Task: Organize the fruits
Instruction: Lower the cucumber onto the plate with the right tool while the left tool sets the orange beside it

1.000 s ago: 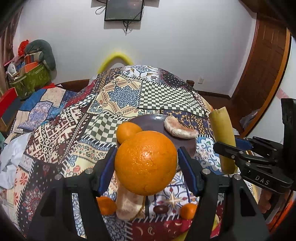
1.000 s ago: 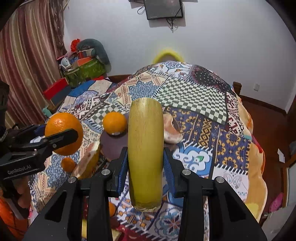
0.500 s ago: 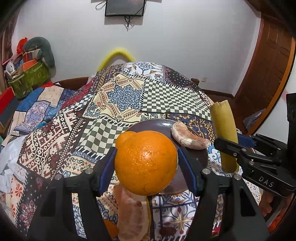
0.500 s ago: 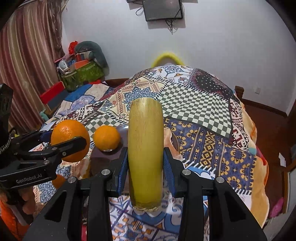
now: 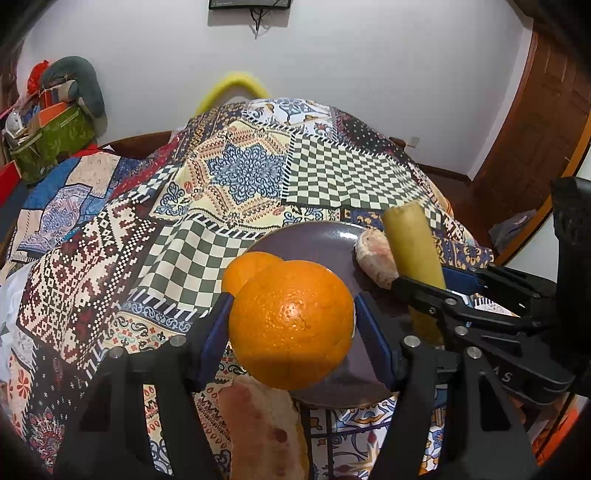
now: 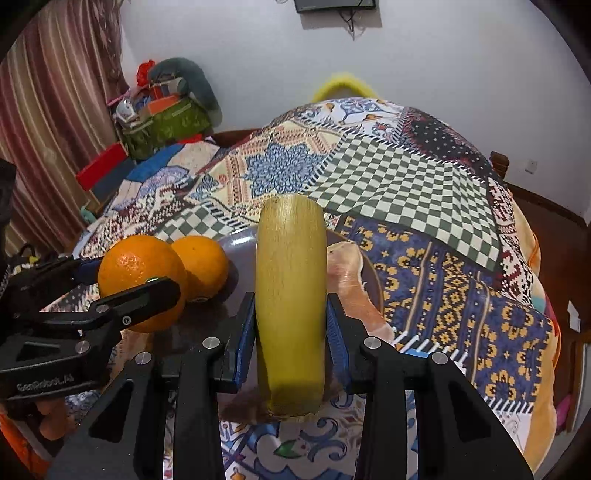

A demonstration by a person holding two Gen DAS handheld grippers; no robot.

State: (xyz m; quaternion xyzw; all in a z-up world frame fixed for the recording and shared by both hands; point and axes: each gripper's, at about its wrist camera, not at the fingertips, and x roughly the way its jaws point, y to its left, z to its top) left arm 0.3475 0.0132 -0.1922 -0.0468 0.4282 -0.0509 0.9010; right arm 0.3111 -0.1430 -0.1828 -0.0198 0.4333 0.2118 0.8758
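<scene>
Left wrist view looks along the left gripper (image 5: 291,325), whose blue-padded jaws are clamped on a large round orange (image 5: 291,325), one pad pressed to each side of it. That fruit hangs over the near left part of a dark purple round plate (image 5: 314,240), and a smaller orange (image 5: 245,266) sits on the plate just behind it. A pale peeled fruit wedge (image 5: 375,260) lies at the plate's right side. Coming in from the right, the right gripper (image 5: 424,291) grips a long yellow-green cut stalk (image 5: 412,243), tilted, with its far end above the plate's right rim. Right wrist view shows the same grip from behind: the stalk stands between the two blue pads and points forward over the plate, its cut near end hanging just below the jaws, beside the wedge. A second pale wedge with red blotches (image 5: 262,432) lies on the cloth below the left gripper. Everything rests on a patchwork quilt of checkered and floral patches (image 5: 229,177). Behind it are a white wall, a wall-mounted dark screen (image 5: 249,3), a brown wooden door (image 5: 535,122) at right, striped curtains (image 6: 48,110) and a cluttered green box (image 5: 51,140) at left
</scene>
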